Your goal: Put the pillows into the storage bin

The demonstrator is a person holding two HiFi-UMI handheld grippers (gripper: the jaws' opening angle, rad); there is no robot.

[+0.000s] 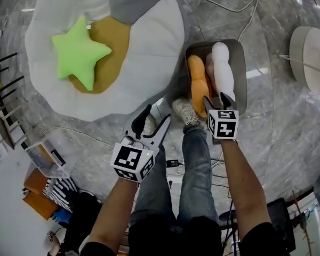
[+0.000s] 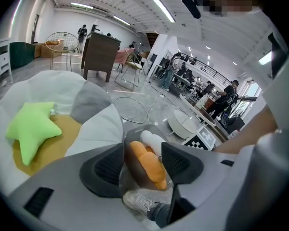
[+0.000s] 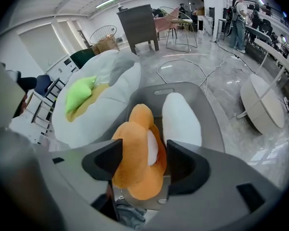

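A grey storage bin [image 1: 242,73] stands on the marble floor, right of centre in the head view. An orange pillow [image 1: 198,84] and a white pillow [image 1: 222,65] lie in it side by side. My right gripper [image 1: 215,98] hovers over the bin's near end, jaws open; the orange pillow [image 3: 137,153] shows between the jaws, untouched by the pads. A green star pillow [image 1: 79,54] rests on the yolk of a big fried-egg cushion [image 1: 149,47] to the left. My left gripper [image 1: 158,114] is open and empty, held left of the bin [image 2: 135,134].
My legs and a white shoe [image 1: 185,111] stand just before the bin. Cables [image 1: 229,4] trail over the floor behind it. A round white table [image 1: 309,52] is at the right, a box [image 1: 42,159] and clutter at the lower left. People stand far off.
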